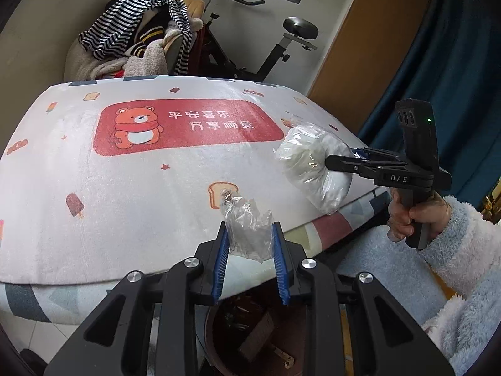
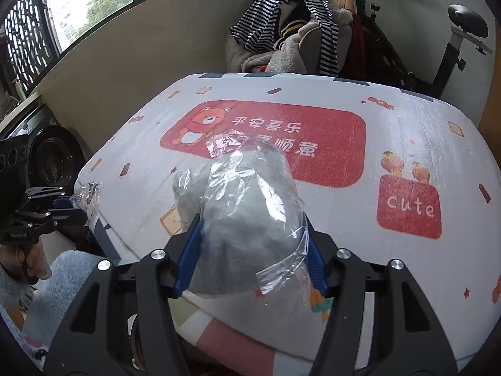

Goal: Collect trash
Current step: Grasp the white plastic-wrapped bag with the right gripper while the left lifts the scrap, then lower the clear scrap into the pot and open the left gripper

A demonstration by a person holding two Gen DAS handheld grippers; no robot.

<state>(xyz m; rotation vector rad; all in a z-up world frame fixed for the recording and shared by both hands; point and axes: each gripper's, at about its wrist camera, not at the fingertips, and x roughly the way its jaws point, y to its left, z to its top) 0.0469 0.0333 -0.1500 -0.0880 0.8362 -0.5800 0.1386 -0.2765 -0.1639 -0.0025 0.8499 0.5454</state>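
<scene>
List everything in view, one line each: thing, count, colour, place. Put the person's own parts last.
clear wrapper: 1, transparent, between the left jaws at the table's near edge
stuffed bag: 1, clear plastic over white filling, between the right jaws
table cover: 1, white with red bear panel, over the table
bin: 1, brown, below the near table edge, scraps inside
clothes pile: 1, striped and beige, on a chair behind the table
bike: 1, black, behind the table
curtain: 1, dark blue, far right
left gripper: black, blue pads
right gripper: black, blue pads
hand: on the right gripper's handle, fluffy sleeve
</scene>
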